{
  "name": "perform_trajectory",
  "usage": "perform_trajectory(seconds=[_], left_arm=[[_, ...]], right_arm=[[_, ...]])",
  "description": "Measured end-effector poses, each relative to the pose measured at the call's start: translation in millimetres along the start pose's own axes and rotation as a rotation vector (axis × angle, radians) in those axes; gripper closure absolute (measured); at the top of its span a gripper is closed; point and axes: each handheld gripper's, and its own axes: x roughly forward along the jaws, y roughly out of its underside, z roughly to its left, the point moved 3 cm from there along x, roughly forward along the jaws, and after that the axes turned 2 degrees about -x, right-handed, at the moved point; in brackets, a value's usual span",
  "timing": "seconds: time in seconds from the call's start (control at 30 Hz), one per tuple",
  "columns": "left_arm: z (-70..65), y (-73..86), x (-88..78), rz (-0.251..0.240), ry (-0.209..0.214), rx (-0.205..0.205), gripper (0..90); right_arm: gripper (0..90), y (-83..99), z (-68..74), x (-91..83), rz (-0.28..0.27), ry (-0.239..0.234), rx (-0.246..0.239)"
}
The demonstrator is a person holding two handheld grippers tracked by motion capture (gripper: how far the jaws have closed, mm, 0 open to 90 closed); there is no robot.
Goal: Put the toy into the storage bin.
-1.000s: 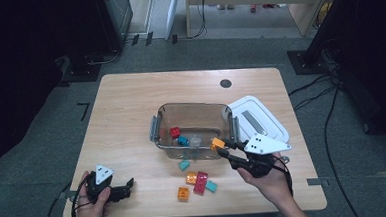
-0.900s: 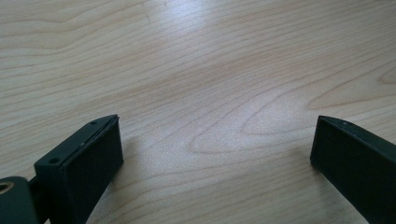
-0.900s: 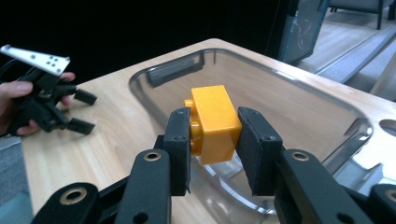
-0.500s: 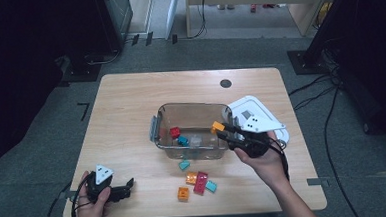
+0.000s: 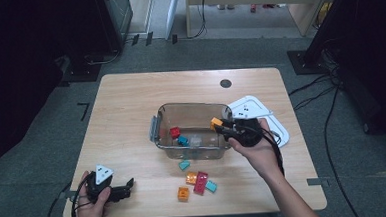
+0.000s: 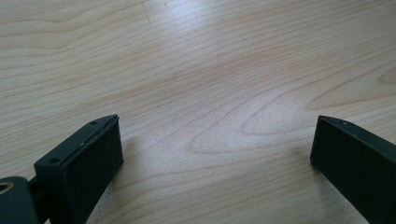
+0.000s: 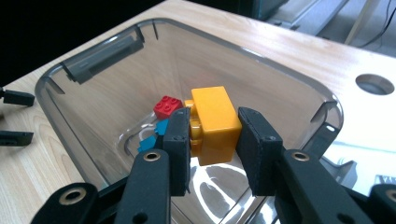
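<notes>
We see the right tongs clamped on an orange block, one pad on each side, holding it over the right end of the clear plastic bin at the middle of the table. A red block and blue pieces lie on the bin's floor below. The left tongs rest at the table's near left corner, jaws spread wide with bare wood between them. More blocks lie loose on the table, near of the bin.

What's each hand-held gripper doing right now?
Left hand-held gripper: open, empty, above the wooden table.
Right hand-held gripper: shut on orange plastic building block.
</notes>
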Motion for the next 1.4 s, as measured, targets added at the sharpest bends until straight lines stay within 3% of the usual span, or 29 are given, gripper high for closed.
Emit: perform_trajectory(seconds=[0.13,0.23,0.33,0.5,0.53,0.63,0.73,1.03,1.13,1.17,1.23,1.33,1.4], left_arm=[[0.0,0.0,0.0,-0.001,0.000,-0.001,2.1],[0.0,0.0,0.1,-0.001,0.000,-0.001,2.1],[0.0,0.0,0.0,0.000,0.000,0.000,2.1],[-0.1,0.0,0.1,-0.002,0.000,-0.002,2.1],[-0.1,0.0,0.1,-0.002,0.000,-0.002,2.1],[-0.2,0.0,0.1,-0.001,0.000,-0.002,2.1],[-0.3,0.0,0.0,-0.001,0.001,-0.004,2.1],[-0.3,0.0,0.0,-0.001,0.001,-0.003,2.1],[-0.2,0.0,0.0,-0.001,0.001,-0.003,2.1],[-0.2,0.0,0.0,-0.001,0.001,-0.003,2.1],[-0.2,0.0,0.0,-0.001,0.001,-0.002,2.1],[-0.3,0.0,0.0,-0.001,0.001,-0.003,2.1],[-0.2,0.0,0.0,-0.001,0.000,-0.003,2.1]], right_arm=[[64.9,-1.2,0.2,3.7,0.015,0.002,0.010],[53.9,-1.7,1.1,5.3,0.021,0.006,0.015],[48.8,-0.9,2.8,4.8,0.014,0.005,0.010],[39.2,-0.7,10.1,-3.2,-0.038,-0.009,-0.024],[33.0,-0.2,15.2,-8.3,-0.068,-0.016,-0.055],[27.0,2.9,24.9,-16.3,-0.109,-0.036,-0.093],[25.8,7.5,32.8,-24.9,-0.146,-0.056,-0.112],[29.3,25.2,58.9,-40.5,-0.191,-0.119,-0.154],[40.0,38.8,78.8,-34.2,-0.184,-0.178,-0.193],[40.0,38.8,78.8,-34.2,-0.184,-0.178,-0.193],[45.4,51.2,94.2,-21.6,-0.170,-0.205,-0.238],[49.8,59.7,102.6,-10.0,-0.156,-0.224,-0.250],[56.9,72.5,112.0,11.7,-0.106,-0.243,-0.283]])
